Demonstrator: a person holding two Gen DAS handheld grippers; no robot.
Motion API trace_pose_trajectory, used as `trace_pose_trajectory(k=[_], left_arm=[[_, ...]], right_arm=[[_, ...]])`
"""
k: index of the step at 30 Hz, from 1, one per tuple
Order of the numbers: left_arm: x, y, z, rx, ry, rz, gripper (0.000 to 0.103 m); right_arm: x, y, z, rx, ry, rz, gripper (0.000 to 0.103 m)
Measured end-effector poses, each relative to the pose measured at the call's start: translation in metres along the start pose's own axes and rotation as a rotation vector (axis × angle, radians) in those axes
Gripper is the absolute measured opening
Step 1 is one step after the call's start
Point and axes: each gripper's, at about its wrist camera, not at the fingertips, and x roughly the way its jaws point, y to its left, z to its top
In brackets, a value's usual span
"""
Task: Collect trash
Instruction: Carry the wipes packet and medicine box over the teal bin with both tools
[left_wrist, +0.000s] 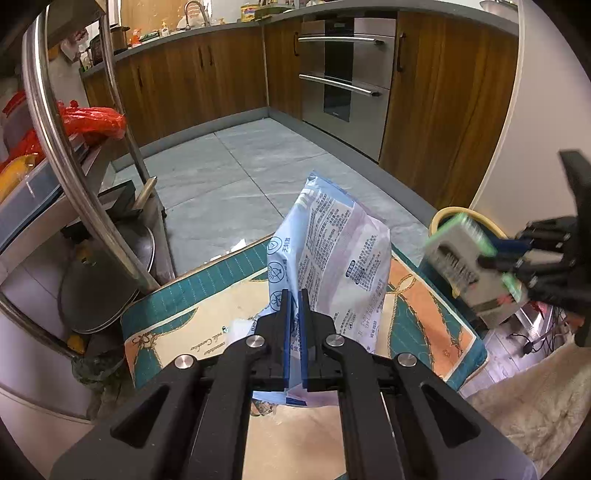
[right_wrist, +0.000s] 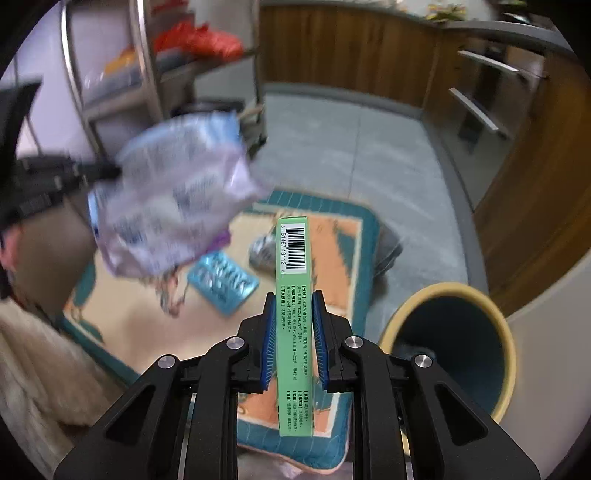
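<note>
So you are holding a blue wipes packet (left_wrist: 328, 258) pinched in the left tool (left_wrist: 294, 295) and a green medicine box (right_wrist: 294, 314) clamped in the right tool (right_wrist: 293, 295) beside the yellow-rimmed bin (right_wrist: 458, 291), while a blister pack (right_wrist: 221, 280) and a crumpled wrapper (right_wrist: 263, 249) are lying uncollected on the mat (right_wrist: 354, 221).

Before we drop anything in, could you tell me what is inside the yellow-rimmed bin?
The right wrist view shows the bin with a dark blue inner wall and no clear trash. Its bottom is shadowed and partly hidden behind the right gripper, so contents there cannot be ruled out.
</note>
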Motion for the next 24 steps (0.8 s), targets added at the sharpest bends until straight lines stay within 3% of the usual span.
trace_pose_trajectory(k=[6, 13, 24], left_arm=[[0.004, -0.019, 0.008, 0.041, -0.011, -0.028, 0.003], [0.016, -0.053, 0.016, 0.114, -0.008, -0.069, 0.003], [0.037, -0.108, 0.038, 0.164, -0.014, -0.146, 0.003]], right_arm=[[-0.035, -0.027, -0.003, 0.078, -0.081, -0.09, 0.02], [-0.039, -0.07, -0.02, 0.157, -0.066, -0.173, 0.02], [-0.033, -0.107, -0.035, 0.235, -0.047, -0.194, 0.02]])
